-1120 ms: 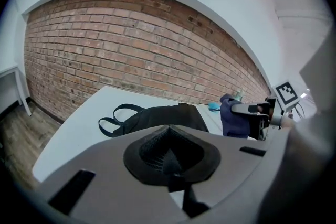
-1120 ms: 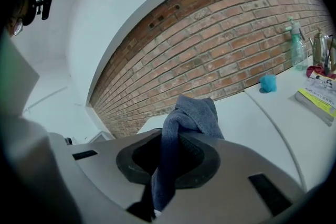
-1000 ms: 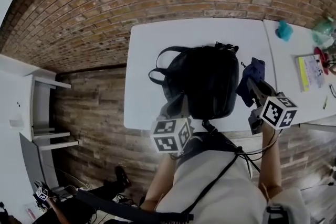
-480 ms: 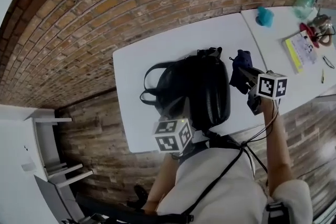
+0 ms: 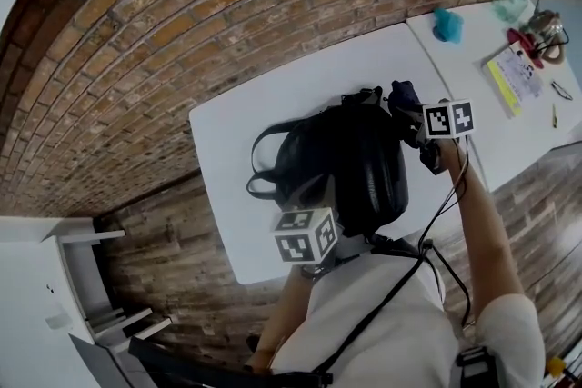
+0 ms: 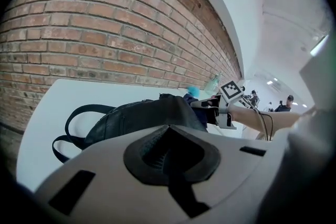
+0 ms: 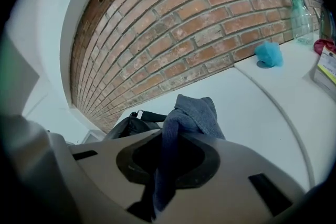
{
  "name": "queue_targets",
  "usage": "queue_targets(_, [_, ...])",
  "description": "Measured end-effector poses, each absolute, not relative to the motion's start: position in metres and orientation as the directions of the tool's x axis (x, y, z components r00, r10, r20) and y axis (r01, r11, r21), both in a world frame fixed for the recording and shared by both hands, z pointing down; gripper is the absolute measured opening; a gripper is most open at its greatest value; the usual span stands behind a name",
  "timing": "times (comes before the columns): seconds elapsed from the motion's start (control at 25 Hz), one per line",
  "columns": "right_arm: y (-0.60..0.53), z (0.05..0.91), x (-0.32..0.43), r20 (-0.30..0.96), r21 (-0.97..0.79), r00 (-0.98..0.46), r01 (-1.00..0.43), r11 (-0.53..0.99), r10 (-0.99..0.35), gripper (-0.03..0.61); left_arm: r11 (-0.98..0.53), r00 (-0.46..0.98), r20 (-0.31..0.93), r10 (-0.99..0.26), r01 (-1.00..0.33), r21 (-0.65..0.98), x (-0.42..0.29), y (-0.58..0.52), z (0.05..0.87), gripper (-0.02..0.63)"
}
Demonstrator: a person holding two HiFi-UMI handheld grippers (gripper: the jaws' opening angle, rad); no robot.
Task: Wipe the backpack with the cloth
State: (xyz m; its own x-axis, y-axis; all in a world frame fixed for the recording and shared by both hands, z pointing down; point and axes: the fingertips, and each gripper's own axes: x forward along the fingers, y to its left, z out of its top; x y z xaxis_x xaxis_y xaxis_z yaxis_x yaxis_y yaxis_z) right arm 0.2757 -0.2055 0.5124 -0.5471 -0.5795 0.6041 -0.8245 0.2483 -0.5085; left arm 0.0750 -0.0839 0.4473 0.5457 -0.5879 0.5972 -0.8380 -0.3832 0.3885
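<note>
Presently, my left gripper [image 6: 169, 160] sits jaws together, nothing visible between them, at the near edge of the rounded, grainy black backpack [image 5: 350, 159] lying flat on the smooth white table [image 5: 273, 104]. My right gripper [image 7: 167, 165] clenches the soft, bunched blue-grey cloth [image 7: 195, 113] just beside the backpack's far right corner.

Cloth [image 7: 186, 118] pinched between closed jaws

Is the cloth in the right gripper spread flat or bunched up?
Bunched: the cloth hangs in folds, pinched by the right gripper.
</note>
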Motion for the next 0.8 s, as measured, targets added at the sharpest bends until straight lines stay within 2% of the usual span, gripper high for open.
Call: queue_targets(0.8, [-0.192, 0.524, 0.268, 0.623, -0.536, -0.552, -0.817, 0.211, -0.555, 0.047, -0.399, 0.583, 0.599, -0.548, -0.812, 0.425, 0.077, -0.083, 0.456, 0.005])
